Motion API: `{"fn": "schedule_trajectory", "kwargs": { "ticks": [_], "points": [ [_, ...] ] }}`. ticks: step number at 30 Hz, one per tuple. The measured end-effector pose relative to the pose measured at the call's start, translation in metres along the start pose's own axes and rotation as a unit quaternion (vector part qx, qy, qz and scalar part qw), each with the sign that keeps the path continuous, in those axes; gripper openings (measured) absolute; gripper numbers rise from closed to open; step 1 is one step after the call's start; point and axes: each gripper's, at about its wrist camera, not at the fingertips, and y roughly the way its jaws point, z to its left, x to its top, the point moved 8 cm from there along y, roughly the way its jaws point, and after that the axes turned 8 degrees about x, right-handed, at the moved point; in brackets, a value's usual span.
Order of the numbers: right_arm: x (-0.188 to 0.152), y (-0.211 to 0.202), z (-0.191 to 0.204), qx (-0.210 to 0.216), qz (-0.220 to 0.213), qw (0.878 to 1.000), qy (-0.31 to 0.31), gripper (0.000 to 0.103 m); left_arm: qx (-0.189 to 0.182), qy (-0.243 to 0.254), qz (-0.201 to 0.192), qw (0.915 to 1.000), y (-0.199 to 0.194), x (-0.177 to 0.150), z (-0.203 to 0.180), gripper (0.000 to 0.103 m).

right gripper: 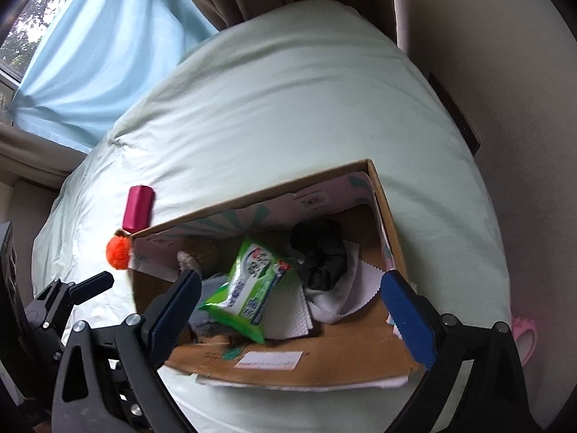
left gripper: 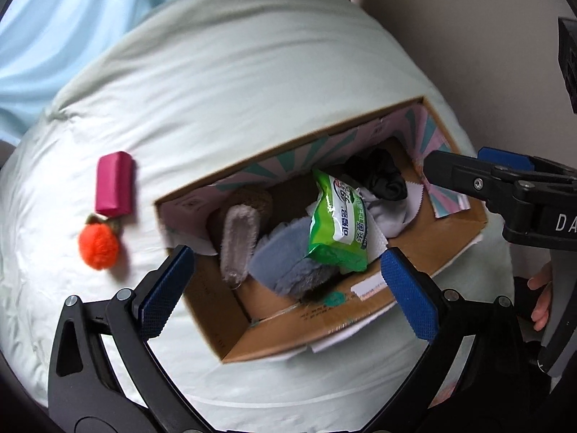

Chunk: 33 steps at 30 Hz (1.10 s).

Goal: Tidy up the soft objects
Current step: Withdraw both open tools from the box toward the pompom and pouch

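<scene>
Both grippers hang spread and empty over the open cardboard box [left gripper: 364, 328]. The magenta rectangular soft block [left gripper: 114, 184] and fuzzy orange pom-pom [left gripper: 98, 247] lie outside it, left of the left gripper [left gripper: 285, 292], its long axis pointing away; the right gripper [right gripper: 292, 306] is farther.

Matt cardboard box [left gripper: 360, 328]; glossy plastic wipes pack [left gripper: 339, 216]; fluffy pompom [left gripper: 99, 249].

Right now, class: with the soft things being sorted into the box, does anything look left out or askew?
Yes. The magenta rectangular pouch and the fuzzy orange pompom lie on the pale green bedsheet, outside the open cardboard box. Inside, the green wet-wipes packet sits tilted across the grey plush items.
</scene>
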Motion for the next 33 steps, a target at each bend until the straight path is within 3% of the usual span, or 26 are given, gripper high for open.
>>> {"fn": "schedule_trajectory", "kwargs": {
  "ticks": [10, 15, 26, 33],
  "points": [
    [-0.006, -0.072, 0.057, -0.015, -0.032, 0.999, -0.034, 0.099, -0.007, -0.036, -0.068, 0.9970, -0.092, -0.013, 0.043, 0.103],
    [-0.011, -0.108, 0.098, -0.015, -0.050, 0.996, -0.066, 0.099, -0.016, -0.082, -0.082, 0.9931, -0.134, -0.031, 0.075, 0.103],
    [-0.052, -0.149, 0.197, -0.004, -0.078, 0.988, -0.135, 0.099, 0.020, -0.187, -0.130, 0.9735, -0.201, -0.117, 0.178, 0.103],
    [-0.085, -0.162, 0.246, -0.016, -0.121, 0.979, -0.161, 0.099, 0.036, -0.209, -0.156, 0.9648, -0.226, -0.165, 0.226, 0.103]
  ]
}}
